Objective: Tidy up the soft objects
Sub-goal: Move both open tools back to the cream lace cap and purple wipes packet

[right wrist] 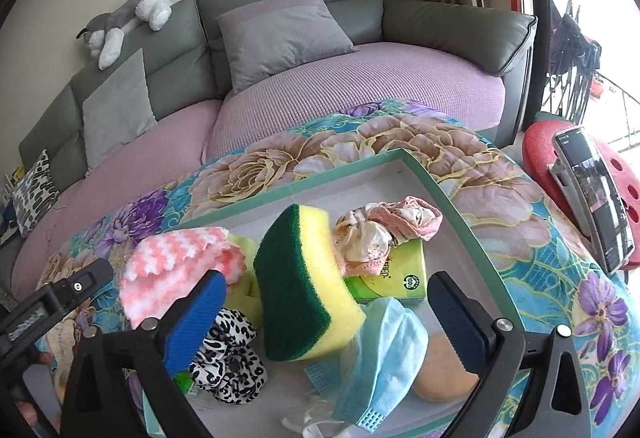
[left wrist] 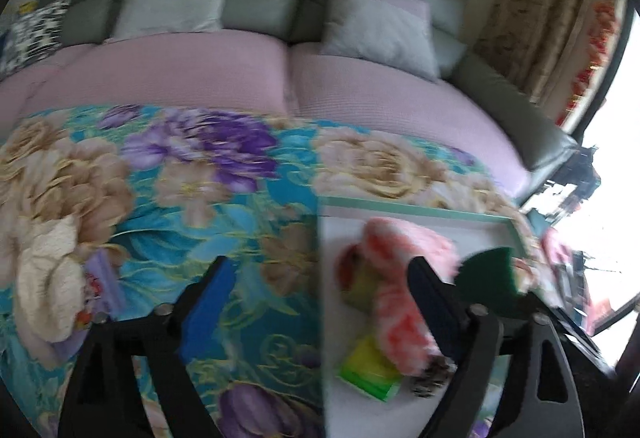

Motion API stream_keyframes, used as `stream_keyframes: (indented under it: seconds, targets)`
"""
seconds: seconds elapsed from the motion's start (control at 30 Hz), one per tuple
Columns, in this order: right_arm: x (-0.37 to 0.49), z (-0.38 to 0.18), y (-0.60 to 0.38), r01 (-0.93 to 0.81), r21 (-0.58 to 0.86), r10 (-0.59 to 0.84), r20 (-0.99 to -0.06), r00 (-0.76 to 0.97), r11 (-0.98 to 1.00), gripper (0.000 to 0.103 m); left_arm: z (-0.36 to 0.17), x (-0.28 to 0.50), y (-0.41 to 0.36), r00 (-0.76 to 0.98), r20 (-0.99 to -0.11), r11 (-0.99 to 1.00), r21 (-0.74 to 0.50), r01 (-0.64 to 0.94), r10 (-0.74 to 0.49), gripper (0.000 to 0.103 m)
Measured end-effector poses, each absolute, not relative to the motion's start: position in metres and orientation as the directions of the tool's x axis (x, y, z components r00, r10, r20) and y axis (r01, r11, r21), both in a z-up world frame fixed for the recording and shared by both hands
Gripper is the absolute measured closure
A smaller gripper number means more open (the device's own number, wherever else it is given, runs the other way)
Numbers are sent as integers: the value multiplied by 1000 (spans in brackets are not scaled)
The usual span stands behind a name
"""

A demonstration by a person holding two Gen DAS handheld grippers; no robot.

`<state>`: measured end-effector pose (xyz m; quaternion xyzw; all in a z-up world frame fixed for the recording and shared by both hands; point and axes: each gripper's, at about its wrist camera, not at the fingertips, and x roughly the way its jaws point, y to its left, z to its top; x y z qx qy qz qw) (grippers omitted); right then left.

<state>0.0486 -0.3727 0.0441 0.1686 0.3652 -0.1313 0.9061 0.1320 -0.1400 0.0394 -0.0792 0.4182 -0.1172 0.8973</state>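
A white tray with a green rim lies on the floral blanket. It holds a yellow-and-green sponge standing on edge, a pink crocheted cloth, a leopard scrunchie, a blue face mask, an orange pad, a pink-cream scrunchie and a green tissue pack. My right gripper is open; the sponge stands between its fingers with gaps on both sides. My left gripper is open and empty over the tray's left rim, beside the pink cloth.
The floral blanket covers a table in front of a grey sofa with pink seats and grey cushions. A plush dog lies on the sofa back. At the right, a phone leans on a red stool.
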Motion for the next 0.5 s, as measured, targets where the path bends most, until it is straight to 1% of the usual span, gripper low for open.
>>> stream_keyframes:
  seconds: [0.07, 0.23, 0.5]
  targets:
    - [49, 44, -372, 359, 211, -114, -704, 701, 909, 0, 34, 136, -133, 622, -748, 971, -221, 92, -230, 13]
    - [50, 44, -371, 358, 206, -115, -706, 699, 911, 0, 25, 140, -115, 618, -767, 977, -215, 8, -174, 13]
    - [51, 43, -370, 365, 202, -120, -712, 692, 909, 0, 25, 139, -104, 623, -771, 978, -204, -42, -134, 12]
